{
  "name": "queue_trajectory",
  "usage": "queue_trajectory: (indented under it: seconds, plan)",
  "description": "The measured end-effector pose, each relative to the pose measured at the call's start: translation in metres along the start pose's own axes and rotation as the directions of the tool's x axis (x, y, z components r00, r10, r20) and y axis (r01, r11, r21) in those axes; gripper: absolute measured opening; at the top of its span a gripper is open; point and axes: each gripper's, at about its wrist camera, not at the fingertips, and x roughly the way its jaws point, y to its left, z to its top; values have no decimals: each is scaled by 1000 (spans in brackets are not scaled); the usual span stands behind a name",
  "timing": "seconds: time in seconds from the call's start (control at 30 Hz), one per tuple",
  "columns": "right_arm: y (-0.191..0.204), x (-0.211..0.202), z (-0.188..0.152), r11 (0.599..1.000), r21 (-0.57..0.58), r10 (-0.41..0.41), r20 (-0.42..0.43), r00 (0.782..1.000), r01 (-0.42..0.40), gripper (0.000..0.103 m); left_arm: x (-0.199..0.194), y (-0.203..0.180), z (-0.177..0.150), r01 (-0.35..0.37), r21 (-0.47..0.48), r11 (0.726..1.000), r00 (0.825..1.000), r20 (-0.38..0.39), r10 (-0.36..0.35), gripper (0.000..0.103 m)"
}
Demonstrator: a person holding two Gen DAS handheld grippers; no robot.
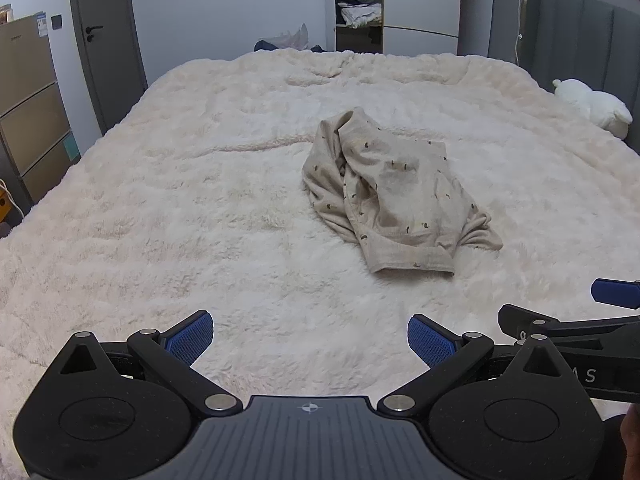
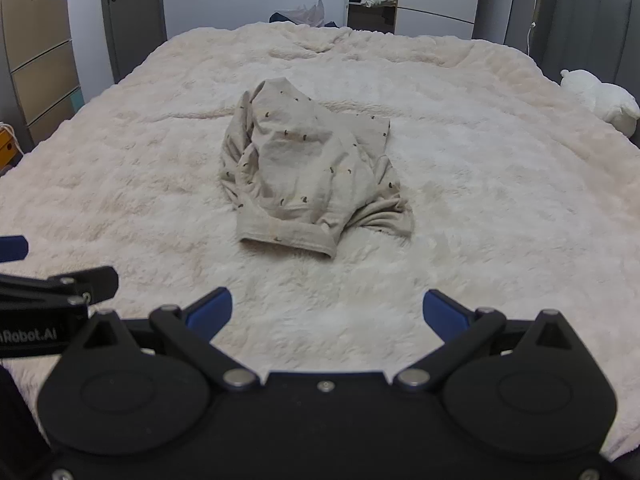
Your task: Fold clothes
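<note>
**Still crumpled, waiting on the blanket**

Now hovering above the near edge of the fluffy cream blanket (image 1: pixel 160 200), both sets of tongs spread wide and gripping nothing: left gripper (image 1: pixel 310 338) with blue pads (image 1: pixel 188 338) apart, right gripper (image 2: pixel 328 312) likewise, its near finger showing at the right margin of the left wrist view. Lying bunched in the middle of the bed, well ahead of both grippers and touching neither: the beige garment (image 2: pixel 312 164), speckled with small dark marks, heaped high toward the far end and trailing flatter toward the near side. Showing nearest: a straight hemmed edge (image 2: pixel 286 240), with a gathered, pleated flap (image 2: pixel 384 216) spilling to its right.

Judging by the drape and loose creases: thin, light, limp cloth, likely sagging and sliding on itself once lifted, not fragile, not slippery against the pile. Probably best taking hold at the two ends of that near hem, one gripper per corner, pinching through a single layer where possible, then lifting and shaking out before any folding. Risking, with a grab into the heap's middle, catching several layers at once or snagging blanket fibres beneath.

Sitting far right by the grey headboard (image 1: pixel 580 48): a white plush toy (image 1: pixel 592 106), well apart from the work.
</note>
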Motion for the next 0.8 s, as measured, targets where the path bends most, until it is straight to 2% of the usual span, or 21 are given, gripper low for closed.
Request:
queue_trajectory:
  seconds: [0.2, 0.27, 0.33, 0.8]
  plan:
    - [-1, 3, 1, 1000, 11, 14, -3, 1000, -14, 103, -8, 0, -13, -13, 5, 1000, 999, 38, 13, 103]
    - [0, 1, 1, 1000, 7, 13, 3, 1000, -13, 103, -1, 1, -3, -6, 2, 1000, 1000, -6, 6, 103]
    - [2, -1, -1, 1000, 1, 10, 6, 1000, -10, 103, 1, -1, 0, -7, 3, 1000, 1000, -17, 8, 103]
    - [9, -1, 1, 1000, -10, 10, -11, 1000, -10, 103, 0, 6, -5, -7, -7, 1000, 1000, -9, 7, 103]
